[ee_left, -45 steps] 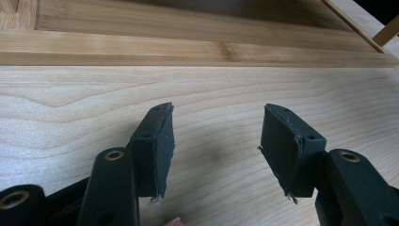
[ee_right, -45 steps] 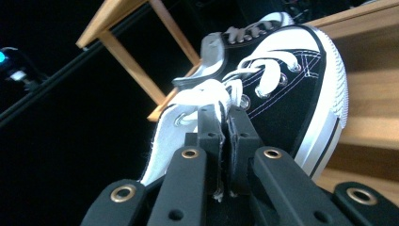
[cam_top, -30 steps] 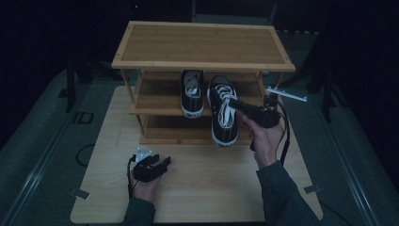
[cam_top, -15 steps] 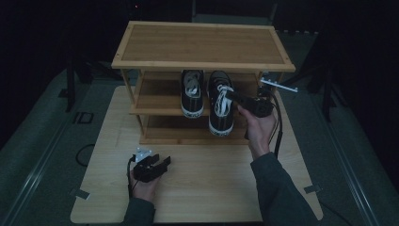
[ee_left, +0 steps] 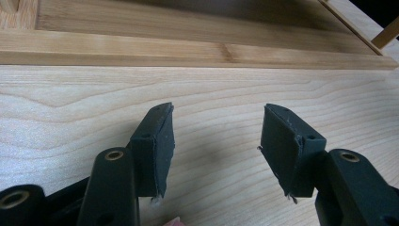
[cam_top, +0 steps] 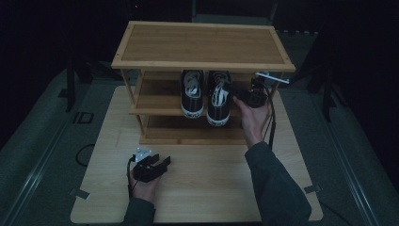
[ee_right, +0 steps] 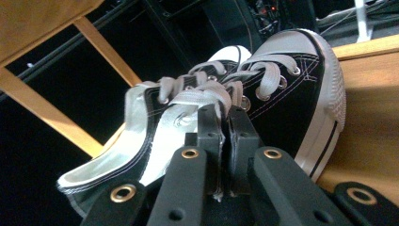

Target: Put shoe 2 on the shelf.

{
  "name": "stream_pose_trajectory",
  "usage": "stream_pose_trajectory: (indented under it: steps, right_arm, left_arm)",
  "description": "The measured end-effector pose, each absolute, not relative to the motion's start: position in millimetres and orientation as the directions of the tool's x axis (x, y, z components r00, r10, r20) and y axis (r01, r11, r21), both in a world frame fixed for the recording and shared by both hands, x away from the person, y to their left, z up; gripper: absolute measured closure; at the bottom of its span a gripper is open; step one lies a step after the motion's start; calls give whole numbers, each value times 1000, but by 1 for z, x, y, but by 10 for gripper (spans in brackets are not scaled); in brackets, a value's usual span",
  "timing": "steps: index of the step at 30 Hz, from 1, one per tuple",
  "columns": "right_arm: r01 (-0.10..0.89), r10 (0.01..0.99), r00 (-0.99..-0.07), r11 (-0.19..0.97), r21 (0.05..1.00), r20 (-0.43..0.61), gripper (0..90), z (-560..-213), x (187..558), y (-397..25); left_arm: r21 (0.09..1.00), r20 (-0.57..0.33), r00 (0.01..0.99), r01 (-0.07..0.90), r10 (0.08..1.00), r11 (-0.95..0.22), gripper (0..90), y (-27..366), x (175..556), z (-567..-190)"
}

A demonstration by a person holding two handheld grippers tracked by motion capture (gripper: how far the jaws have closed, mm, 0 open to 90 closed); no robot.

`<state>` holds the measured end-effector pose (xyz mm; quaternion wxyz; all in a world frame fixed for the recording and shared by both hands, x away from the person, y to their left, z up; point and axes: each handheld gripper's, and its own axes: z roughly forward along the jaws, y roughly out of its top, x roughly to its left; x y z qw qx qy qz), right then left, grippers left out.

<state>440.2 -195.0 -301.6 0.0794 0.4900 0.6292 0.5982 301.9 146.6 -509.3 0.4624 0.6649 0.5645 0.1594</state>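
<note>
Right hand-held gripper is up at the middle shelf of the wooden shoe rack, jaws pinched together on the side wall of the right sneaker by its laces. That sneaker sits on the middle shelf, just beside the left sneaker, toes pointing into the rack, heels overhanging the front edge. In the right gripper view the held sneaker looks tilted, with the other one's toe behind it. Left hand-held gripper rests low on the tabletop in front of the rack, jaws apart, nothing between them; its pads hover over bare wood.
</note>
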Motion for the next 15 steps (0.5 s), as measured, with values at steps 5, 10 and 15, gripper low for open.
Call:
stream_pose_trajectory:
  steps: [5, 10, 15]
  right_arm:
    - [544, 711, -482, -214, 811, 512, 863, -302, 446, -192]
    - [524, 709, -509, -195, 829, 489, 863, -302, 451, -188]
    - [521, 712, -502, -205, 829, 491, 863, -302, 454, -189]
  left_arm:
    - [795, -311, 311, 604, 898, 66, 451, 147, 302, -509]
    - [794, -312, 311, 604, 898, 67, 451, 147, 302, -509]
    - [795, -311, 312, 603, 898, 66, 451, 147, 302, -509]
